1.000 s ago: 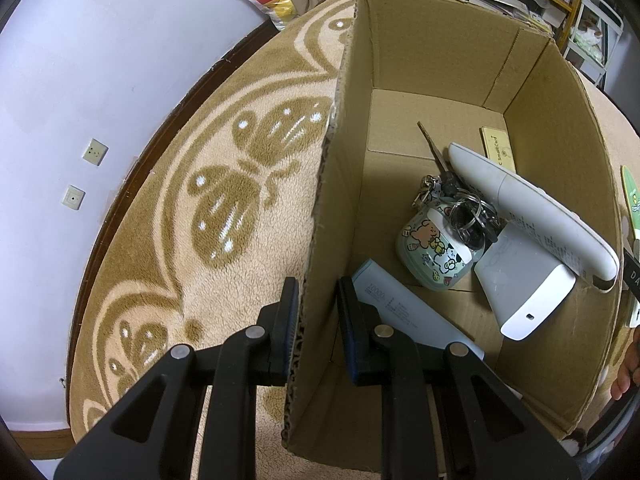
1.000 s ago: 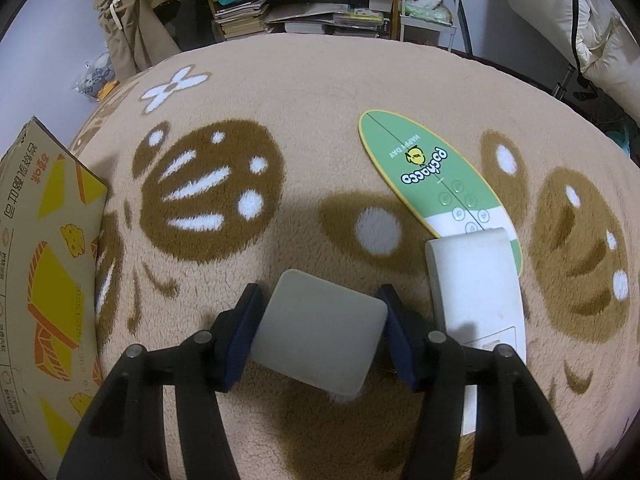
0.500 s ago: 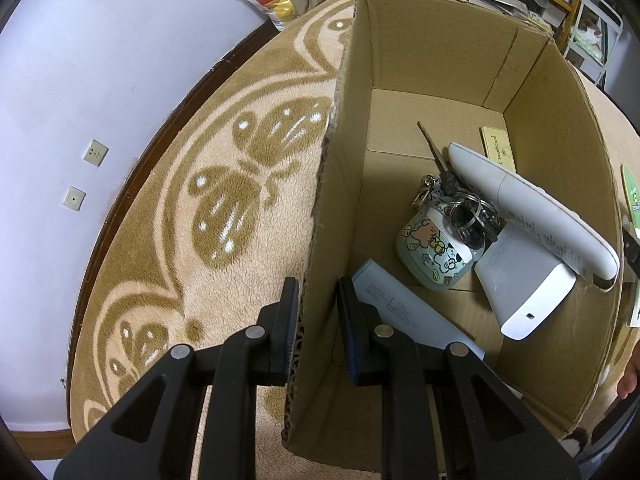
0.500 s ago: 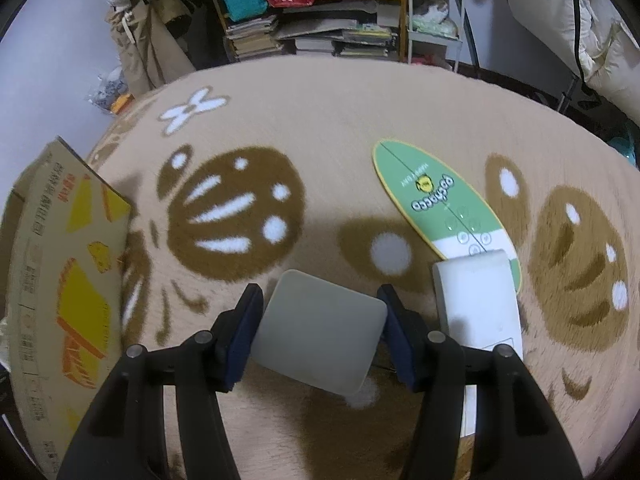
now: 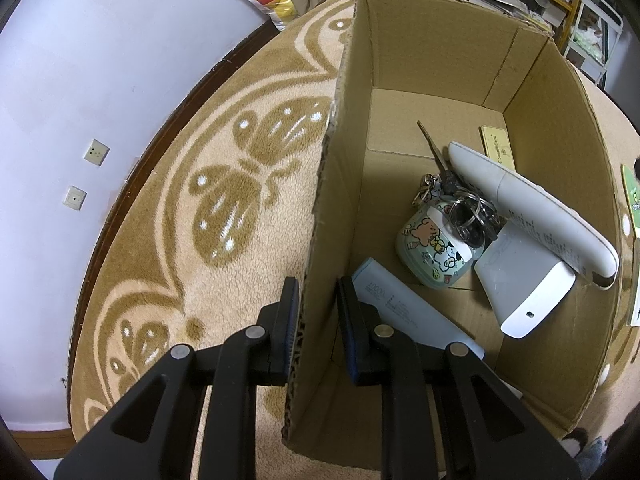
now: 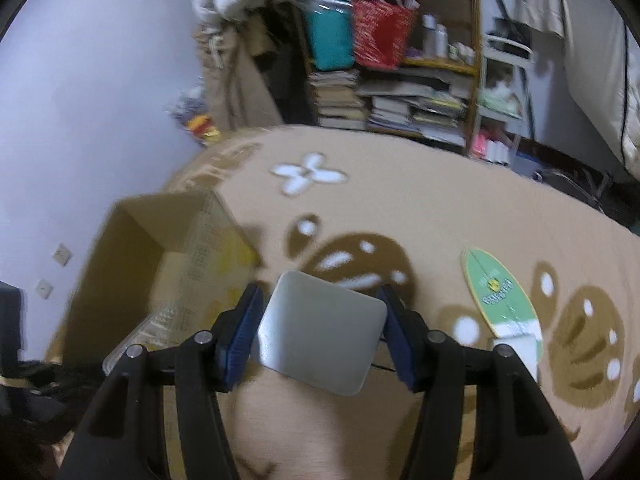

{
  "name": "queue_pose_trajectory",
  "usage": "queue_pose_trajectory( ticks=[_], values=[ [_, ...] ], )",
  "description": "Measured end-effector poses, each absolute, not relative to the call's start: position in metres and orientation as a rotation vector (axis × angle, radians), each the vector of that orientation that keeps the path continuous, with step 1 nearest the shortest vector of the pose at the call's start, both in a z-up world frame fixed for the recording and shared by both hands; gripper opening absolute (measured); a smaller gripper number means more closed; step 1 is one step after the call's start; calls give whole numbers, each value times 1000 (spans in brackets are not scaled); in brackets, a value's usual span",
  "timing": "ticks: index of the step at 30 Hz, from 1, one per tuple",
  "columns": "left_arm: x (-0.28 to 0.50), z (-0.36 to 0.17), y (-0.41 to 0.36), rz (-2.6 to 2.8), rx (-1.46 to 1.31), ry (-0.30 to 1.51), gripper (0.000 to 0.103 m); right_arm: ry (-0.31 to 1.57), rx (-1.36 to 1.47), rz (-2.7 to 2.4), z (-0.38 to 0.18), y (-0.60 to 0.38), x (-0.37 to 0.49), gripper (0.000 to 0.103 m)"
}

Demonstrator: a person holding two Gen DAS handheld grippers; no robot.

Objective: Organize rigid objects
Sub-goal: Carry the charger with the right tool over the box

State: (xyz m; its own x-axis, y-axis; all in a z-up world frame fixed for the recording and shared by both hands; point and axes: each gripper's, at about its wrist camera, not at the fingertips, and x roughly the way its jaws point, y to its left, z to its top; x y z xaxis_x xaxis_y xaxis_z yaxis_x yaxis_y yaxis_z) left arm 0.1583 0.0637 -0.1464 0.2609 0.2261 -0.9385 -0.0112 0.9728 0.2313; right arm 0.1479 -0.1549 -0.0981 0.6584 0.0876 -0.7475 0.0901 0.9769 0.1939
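One cardboard box (image 5: 448,60) stands on the patterned rug (image 5: 224,200), and two grippers are at work. The left gripper (image 5: 318,312) is clamped on the box's near wall, one finger outside over the rug, the other inside.

Inside the box lie six things:
- one power bank (image 5: 404,316), just beside the inner finger;
- one cartoon-printed case (image 5: 432,252);
- one bunch of keys (image 5: 460,200) on rings, resting on that case;
- one long white remote (image 5: 528,204), slanting across the right side;
- one white wedge-shaped device (image 5: 524,284), under the remote's near end;
- one yellow card (image 5: 498,148), flat on the floor at the far right corner.

The right gripper (image 6: 320,332) holds one grey square tile (image 6: 320,332) between its two blue pads (image 6: 240,332), pressed on its left and right edges, above the rug. In that view the box (image 6: 160,264) stands to the left, blurred.

Two things remain on the rug to the right: one green oval board (image 6: 496,292) and one white block (image 6: 516,348) touching its near end, partly hidden by the gripper's finger. One shelf (image 6: 400,60) of books and bags stands behind the rug.
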Motion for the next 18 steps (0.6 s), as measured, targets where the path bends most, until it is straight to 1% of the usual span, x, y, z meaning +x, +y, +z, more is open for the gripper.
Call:
queue_pose_trajectory(
  ticks=[10, 18],
  values=[
    [159, -146, 66, 160, 181, 1300, 19, 768, 121, 156, -58, -94, 156, 63],
    [159, -146, 67, 158, 177, 1301, 19, 778, 95, 193, -63, -73, 163, 63]
  ],
)
